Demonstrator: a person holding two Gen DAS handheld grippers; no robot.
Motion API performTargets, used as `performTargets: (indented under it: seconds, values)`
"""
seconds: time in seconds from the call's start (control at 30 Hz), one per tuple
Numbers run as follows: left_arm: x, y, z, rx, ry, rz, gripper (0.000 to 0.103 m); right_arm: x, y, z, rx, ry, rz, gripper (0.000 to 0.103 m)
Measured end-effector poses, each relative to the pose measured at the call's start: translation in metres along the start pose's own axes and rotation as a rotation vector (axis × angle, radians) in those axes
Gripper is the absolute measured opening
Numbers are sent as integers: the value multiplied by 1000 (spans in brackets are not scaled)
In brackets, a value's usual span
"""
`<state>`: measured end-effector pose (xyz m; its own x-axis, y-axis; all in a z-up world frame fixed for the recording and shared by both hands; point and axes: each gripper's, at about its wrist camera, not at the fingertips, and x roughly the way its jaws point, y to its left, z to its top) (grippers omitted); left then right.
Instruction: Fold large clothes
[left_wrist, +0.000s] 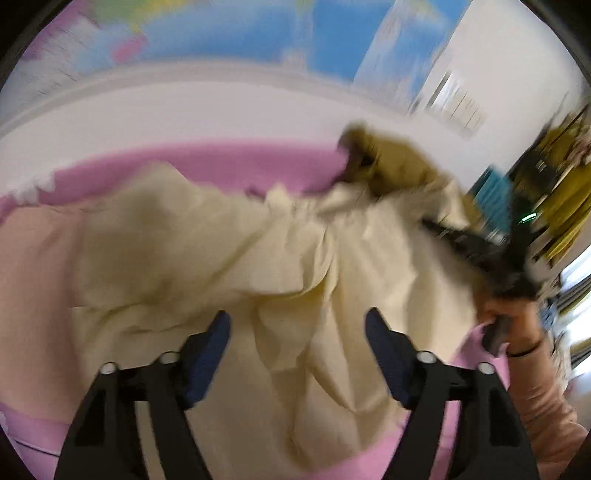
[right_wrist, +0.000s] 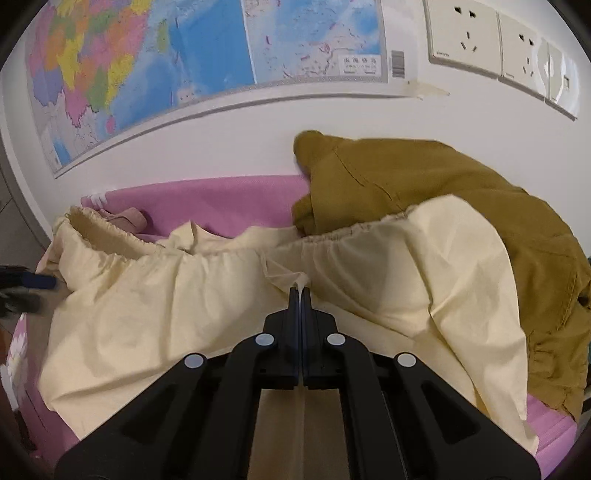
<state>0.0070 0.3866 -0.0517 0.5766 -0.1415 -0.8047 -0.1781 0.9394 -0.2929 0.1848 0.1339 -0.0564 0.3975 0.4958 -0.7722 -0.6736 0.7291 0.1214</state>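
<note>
Pale yellow cotton garment with an elastic gathered waistband (right_wrist: 229, 295) lying spread on the pink bed sheet (right_wrist: 207, 199), 2 grippers working over it.

Right gripper (right_wrist: 300, 291) is pinching a small fold of the yellow cloth just below the waistband, jaws closed flat on it. Left gripper (left_wrist: 297, 325) is hovering over the rumpled cloth with its 2 blue-padded fingers (left_wrist: 214, 343) standing apart, nothing between them; view is motion-blurred. Mustard-brown garment (right_wrist: 424, 177) is lying at the far right, its edge partly under the yellow one. Wall map (right_wrist: 155, 55) is hanging behind the bed.
</note>
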Motion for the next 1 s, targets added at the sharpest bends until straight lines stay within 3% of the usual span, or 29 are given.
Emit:
performTargets:
  seconds: [0.13, 0.17, 0.23, 0.37, 0.43, 0.5, 0.57, 0.63, 0.73, 0.8, 0.87, 1.0]
  values:
    - [42, 7, 22, -45, 59, 46, 38, -7, 0, -5, -9, -10, 1, 1]
    - [46, 13, 29, -75, 58, 29, 21, -10, -2, -5, -5, -14, 5, 1]
    - [46, 21, 37, -122, 50, -13, 8, -18, -4, -4, 2, -43, 9, 1]
    - [32, 27, 52, -146, -32, -33, 3, -44, -7, 5, 17, -166, -3, 1]
    - [29, 27, 55, -143, -71, -21, 3, -40, -5, 8, 1, -177, -16, 1]
    - [39, 31, 57, -169, -47, -10, 4, -14, -8, 8, 13, -90, -39, 1]
    - [63, 37, 56, -165, 21, 13, 11, 11, -9, 5, -10, -14, -51, 2]
    - [74, 39, 53, -178, 27, 21, 13, 24, -11, -1, -7, 20, -52, 4]
    - [67, 35, 50, -145, 1, 31, 21, 10, -14, -4, 29, 4, 22, 28]
    - [52, 32, 44, -126, -49, 31, 36, -23, -16, -11, 35, -71, 53, 48]
    - [24, 31, 28, -98, -145, 31, 54, -52, -21, -20, 34, -122, 72, 53]
    - [-35, 35, -19, -29, -308, 28, 67, -108, -55, -57, 118, -189, 99, 64]
